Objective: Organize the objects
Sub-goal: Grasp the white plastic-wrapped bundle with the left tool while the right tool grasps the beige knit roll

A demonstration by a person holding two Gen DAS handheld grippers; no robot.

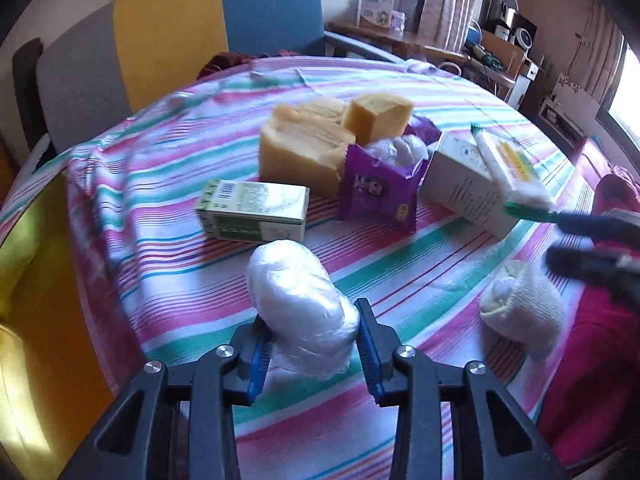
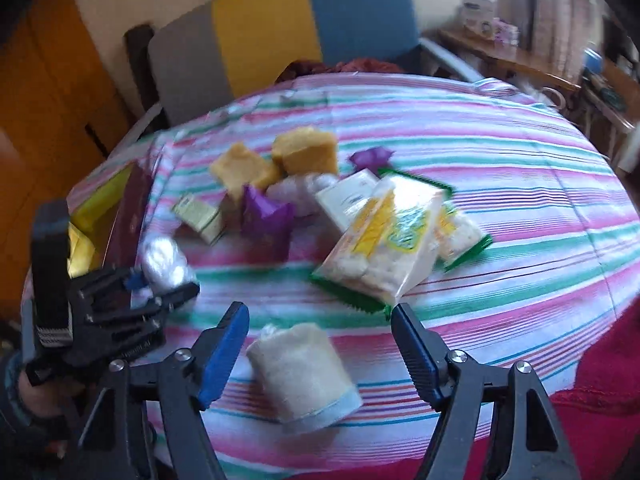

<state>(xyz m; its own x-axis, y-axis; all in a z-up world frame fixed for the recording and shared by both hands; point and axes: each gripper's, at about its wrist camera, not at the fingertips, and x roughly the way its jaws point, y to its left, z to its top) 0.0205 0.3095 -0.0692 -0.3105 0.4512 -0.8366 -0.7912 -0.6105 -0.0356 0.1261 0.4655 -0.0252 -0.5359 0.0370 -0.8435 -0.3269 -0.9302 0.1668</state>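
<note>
Plastic-wrapped white bundle lies on the striped bench, its long axis running away from the left gripper, whose narrow jaws clamp its near end. Right gripper hangs with jaws wide astride the cream roll, not pressing it; each hand is nearest its own item

The right wrist view is smeared with motion blur. Print on the purple packet and green box is unreadable there. The left gripper hides the plastic-wrapped bundle's lower end.
</note>
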